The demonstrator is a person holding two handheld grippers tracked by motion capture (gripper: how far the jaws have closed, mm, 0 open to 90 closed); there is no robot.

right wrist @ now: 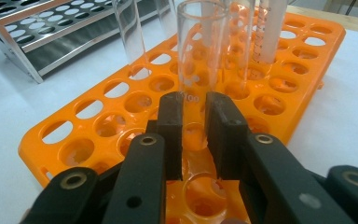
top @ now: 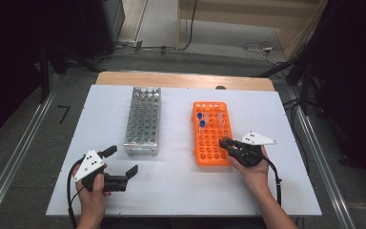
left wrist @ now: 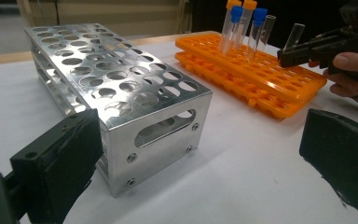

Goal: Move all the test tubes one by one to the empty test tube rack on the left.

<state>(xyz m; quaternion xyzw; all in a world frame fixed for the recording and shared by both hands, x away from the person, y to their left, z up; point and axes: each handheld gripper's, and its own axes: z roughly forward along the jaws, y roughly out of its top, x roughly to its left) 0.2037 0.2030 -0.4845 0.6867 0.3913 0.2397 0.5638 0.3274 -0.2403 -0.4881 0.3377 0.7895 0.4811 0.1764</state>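
An orange tube rack [top: 205, 155] lies right of centre on the white table, and a metal tube rack [top: 144, 121] lies to its left. My right gripper [top: 223, 142] reaches over the orange rack's near end. In the right gripper view it [right wrist: 195, 121] is shut on a clear uncapped tube [right wrist: 200, 51] whose lower end sits in a rack hole. The left gripper view shows that tube [left wrist: 294, 35] leaning. Blue-capped tubes [top: 200, 119] stand farther back in the orange rack. My left gripper [top: 122, 161] rests open near the metal rack's front end [left wrist: 121, 79], nothing between its jaws.
Another clear uncapped tube [right wrist: 130, 32] and a white graduated tube [right wrist: 272, 28] stand close behind the held one. Orange-capped tubes [left wrist: 249, 4] stand among the blue ones. The metal rack's holes look empty near its front. Bare table [top: 181, 186] lies between the hands.
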